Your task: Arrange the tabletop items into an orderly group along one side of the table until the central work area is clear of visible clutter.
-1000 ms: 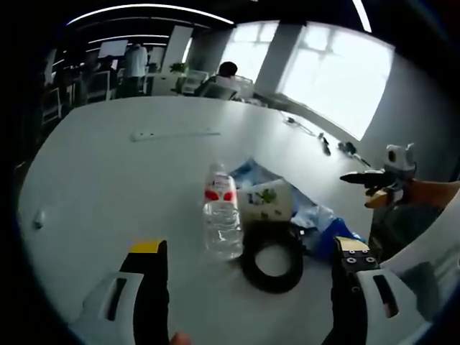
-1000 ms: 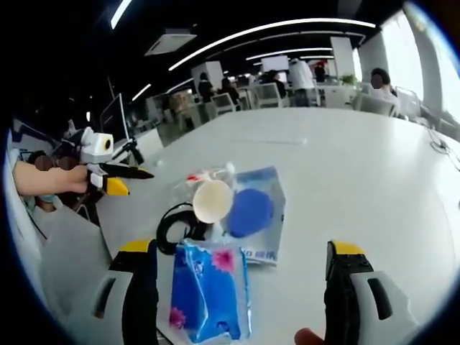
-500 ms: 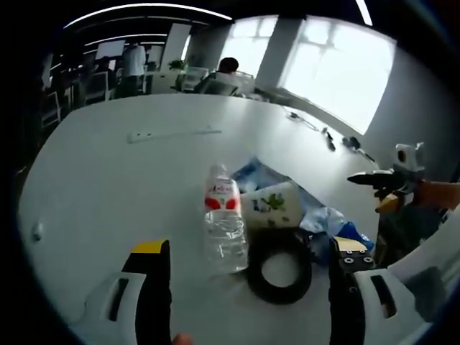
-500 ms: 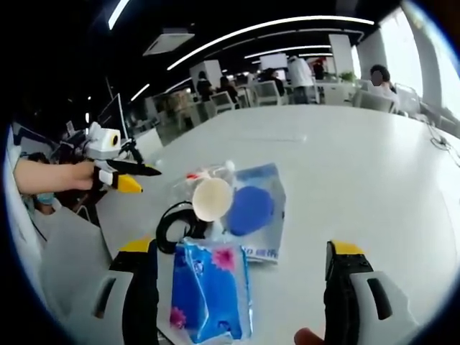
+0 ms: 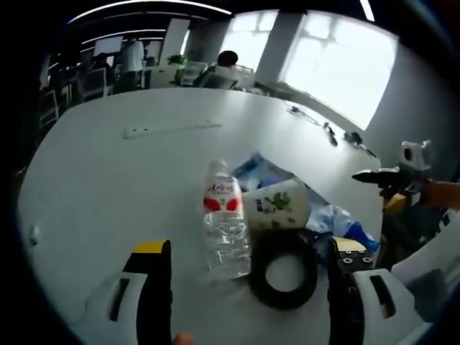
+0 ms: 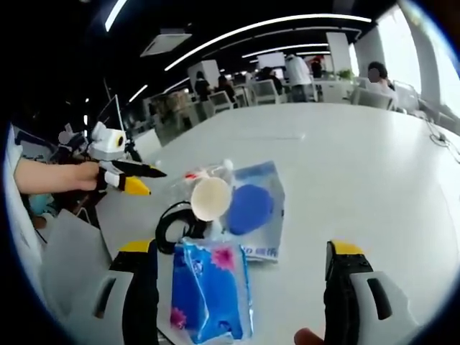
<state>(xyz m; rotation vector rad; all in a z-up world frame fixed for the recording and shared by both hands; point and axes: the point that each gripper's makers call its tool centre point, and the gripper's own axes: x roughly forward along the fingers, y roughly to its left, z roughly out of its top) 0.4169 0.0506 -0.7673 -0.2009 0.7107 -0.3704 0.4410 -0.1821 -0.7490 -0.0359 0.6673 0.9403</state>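
A clear water bottle point(image 5: 224, 228) with a red label stands on the white table point(image 5: 108, 187). Beside it a paper cup point(image 5: 277, 205) lies on its side, with a black tape roll point(image 5: 284, 269) flat in front and blue packets point(image 5: 338, 219) behind. My left gripper point(image 5: 249, 248) is open, its jaws either side of the bottle and roll, short of them. My right gripper point(image 6: 241, 248) is open with a blue tissue pack point(image 6: 210, 291) lying between its jaws. Beyond the pack lie the cup point(image 6: 210, 199), a blue wipes pack point(image 6: 255, 208) and the roll point(image 6: 172, 223). The left gripper point(image 6: 129, 180) hovers at the left.
A white power strip point(image 5: 169, 131) lies farther along the table, and cables point(image 5: 327, 135) trail near its far right edge. The right gripper point(image 5: 392, 178) hangs at the right beyond the table edge. Chairs, desks and people point(image 6: 298, 72) fill the background.
The left gripper has moved in a little towards the pile; in the right gripper view it has slid rightward, nearer the bottle. The items on the table lie as before.
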